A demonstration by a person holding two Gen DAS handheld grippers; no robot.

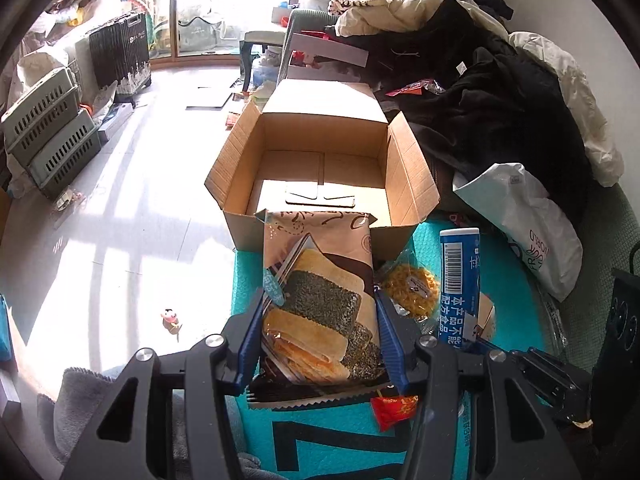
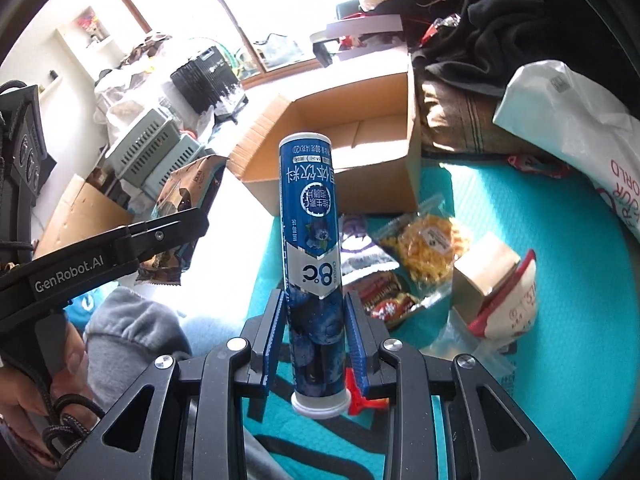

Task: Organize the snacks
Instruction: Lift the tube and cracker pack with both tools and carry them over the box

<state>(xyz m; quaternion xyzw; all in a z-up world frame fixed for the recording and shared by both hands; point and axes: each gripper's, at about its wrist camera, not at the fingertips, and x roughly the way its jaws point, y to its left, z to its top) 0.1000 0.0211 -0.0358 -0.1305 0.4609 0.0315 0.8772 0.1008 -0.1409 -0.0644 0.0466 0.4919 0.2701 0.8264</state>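
Both hands loaded, box not yet filled.

Left gripper [image 1: 320, 328]: jaws closed on the sides of the snack packet [image 1: 318, 300], a brown bag with a sandwich-cracker picture. The bag stands on end between the blue pads, its top edge overlapping the near wall of the cardboard box [image 1: 328, 148] in this view.

Right gripper [image 2: 314, 336]: jaws clamped on the lower part of the blue tube [image 2: 310, 216], white cap toward the camera, far end aimed at the box.

The box sits open at the far edge of the teal mat [image 2: 520, 208], flaps splayed, floor bare apart from the bottom flaps. More snacks lie loose on the mat: a yellow noodle pack [image 2: 428, 244], red-wrapped sweets [image 2: 388, 300], a small carton [image 2: 486, 264].

Judgement on the step: carry both items over the near wall and set them inside.
- Clear the near rim before lowering; the bag's soft top could snag it.
- Lay the packet flat against one side wall, the tube along the other, so the hands do not cross.
- The tube will roll; release it low, resting against a wall.
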